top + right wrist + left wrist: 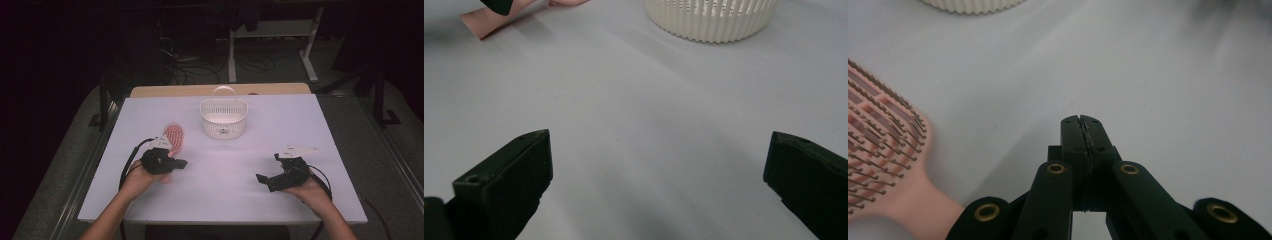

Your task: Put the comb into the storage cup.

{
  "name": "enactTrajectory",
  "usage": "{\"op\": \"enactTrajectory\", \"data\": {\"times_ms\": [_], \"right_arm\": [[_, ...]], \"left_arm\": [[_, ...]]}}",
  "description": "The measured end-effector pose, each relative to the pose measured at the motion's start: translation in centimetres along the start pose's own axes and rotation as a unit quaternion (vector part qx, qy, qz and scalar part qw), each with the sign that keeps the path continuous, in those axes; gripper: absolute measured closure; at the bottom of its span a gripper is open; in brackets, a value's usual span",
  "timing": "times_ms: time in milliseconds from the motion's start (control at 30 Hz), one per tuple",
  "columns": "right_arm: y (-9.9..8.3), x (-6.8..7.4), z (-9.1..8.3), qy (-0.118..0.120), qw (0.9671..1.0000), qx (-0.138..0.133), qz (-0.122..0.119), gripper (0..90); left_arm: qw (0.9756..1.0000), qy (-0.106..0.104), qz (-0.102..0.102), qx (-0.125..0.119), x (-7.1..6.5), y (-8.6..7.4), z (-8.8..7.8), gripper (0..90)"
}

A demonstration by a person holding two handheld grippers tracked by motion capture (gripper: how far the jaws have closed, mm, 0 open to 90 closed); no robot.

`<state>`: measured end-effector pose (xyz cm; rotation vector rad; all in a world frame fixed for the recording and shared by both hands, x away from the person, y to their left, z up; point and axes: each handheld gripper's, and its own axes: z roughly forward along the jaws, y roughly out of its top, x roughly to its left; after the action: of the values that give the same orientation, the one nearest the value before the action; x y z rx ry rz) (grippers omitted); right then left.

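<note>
Lying on the white desk (300,115), the pink hairbrush (175,136) sat just beside the left gripper (1081,120), whose jaws were pressed together on nothing. Reopening over the handle seemed wise. The right gripper (656,170) waited, jaws spread, near the basket (223,117).

Overhead forward; two low (close) views.
</note>
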<state>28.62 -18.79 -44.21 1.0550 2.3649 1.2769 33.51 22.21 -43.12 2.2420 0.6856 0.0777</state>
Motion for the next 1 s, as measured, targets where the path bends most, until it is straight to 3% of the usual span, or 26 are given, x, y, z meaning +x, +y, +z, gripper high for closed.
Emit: {"op": "enactTrajectory", "data": {"times_ms": [367, 1000], "right_arm": [[0.0, 0.1, 0.1, 0.0, 1.0, 0.003, -0.001, 0.0], [0.0, 0.2, 0.1, 0.0, 1.0, 0.006, -0.004, 0.0]], "left_arm": [[0.9991, 0.004, 0.011, 0.04, -0.4, -0.9, 0.3, 90.0], [0.9964, 0.021, 0.011, 0.081, -0.1, -1.9, 0.1, 90.0]]}}
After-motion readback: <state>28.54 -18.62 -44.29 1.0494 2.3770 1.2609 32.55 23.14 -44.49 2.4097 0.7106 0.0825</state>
